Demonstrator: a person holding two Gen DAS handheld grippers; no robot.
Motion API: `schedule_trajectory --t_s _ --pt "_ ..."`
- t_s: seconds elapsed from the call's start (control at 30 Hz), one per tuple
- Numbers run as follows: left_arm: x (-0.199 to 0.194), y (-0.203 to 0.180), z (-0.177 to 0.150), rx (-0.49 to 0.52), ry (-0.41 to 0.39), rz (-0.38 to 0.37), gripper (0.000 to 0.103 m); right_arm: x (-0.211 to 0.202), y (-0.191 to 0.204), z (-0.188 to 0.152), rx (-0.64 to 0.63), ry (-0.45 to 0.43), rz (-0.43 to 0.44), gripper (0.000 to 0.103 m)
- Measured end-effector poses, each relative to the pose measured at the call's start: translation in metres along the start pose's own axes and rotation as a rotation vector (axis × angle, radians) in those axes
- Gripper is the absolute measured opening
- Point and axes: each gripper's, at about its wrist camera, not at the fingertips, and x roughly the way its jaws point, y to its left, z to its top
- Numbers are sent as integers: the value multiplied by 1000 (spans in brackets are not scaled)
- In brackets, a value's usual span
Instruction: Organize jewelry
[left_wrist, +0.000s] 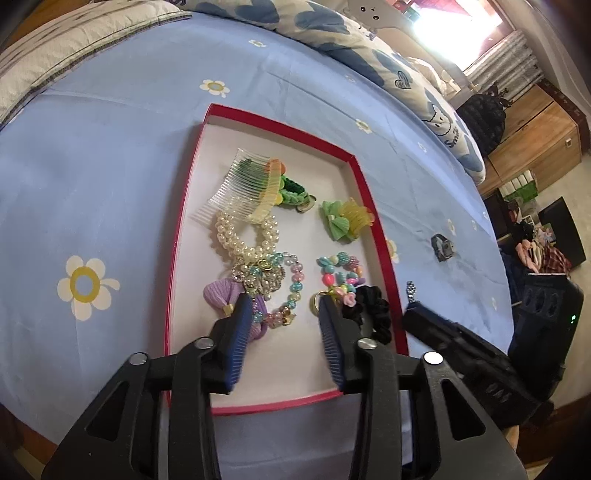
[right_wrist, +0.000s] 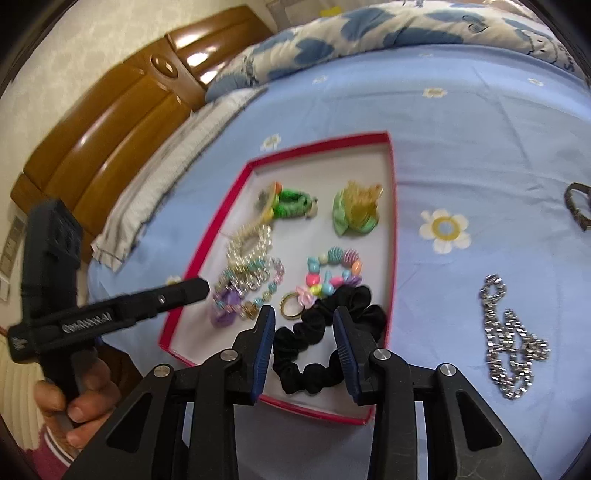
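A red-rimmed tray lies on the blue bed sheet and holds hair combs, a pearl bracelet, bead bracelets, a gold ring and a black scrunchie. My left gripper is open above the tray's near part. My right gripper is open, its fingers on either side of the scrunchie, which lies flat in the tray. A silver chain and a watch lie on the sheet right of the tray.
A patterned quilt is bunched at the far side of the bed. A wooden headboard stands at the left. The other gripper shows in each view. The floor and furniture lie beyond the bed's right edge.
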Motion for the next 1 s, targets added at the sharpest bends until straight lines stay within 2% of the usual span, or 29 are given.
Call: schedule_trajectory --t_s 0.03,0.07,0.2,0.27,0.37,0.47,0.63,0.87,0.93,0.97,1.0 --pt "-3 -1 -1 1 -6 5 52 -7 -2 1 14 -19 8 43" --pt "-7 -2 -3 2 -15 6 56 -16 -7 1 43 -49 29 49" --pt "-18 -4 -10 11 -33 20 63 -39 -23 -3 145 -136 96 65" --pt "-22 -5 -16 11 -39 27 67 -47 -32 -7 195 -163 126 66" --pt "-27 -5 -24 16 -45 45 68 -53 -41 -14 243 -173 149 67" --pt "-30 -2 -31 9 -48 70 73 -56 -44 -23 272 -177 173 69" --pt "-35 0 -49 24 -54 129 76 -56 -47 -43 333 -168 225 81" --pt "-55 -11 -77 116 -108 246 77 -63 -37 -60 303 -153 203 86" --pt "-66 -17 -82 149 -130 270 79 -71 -29 -59 256 -160 160 86" --pt "-71 -20 -83 165 -140 277 80 -80 -21 -57 211 -171 103 86" --pt "-77 -24 -83 184 -151 291 85 -87 -16 -55 178 -181 83 86"
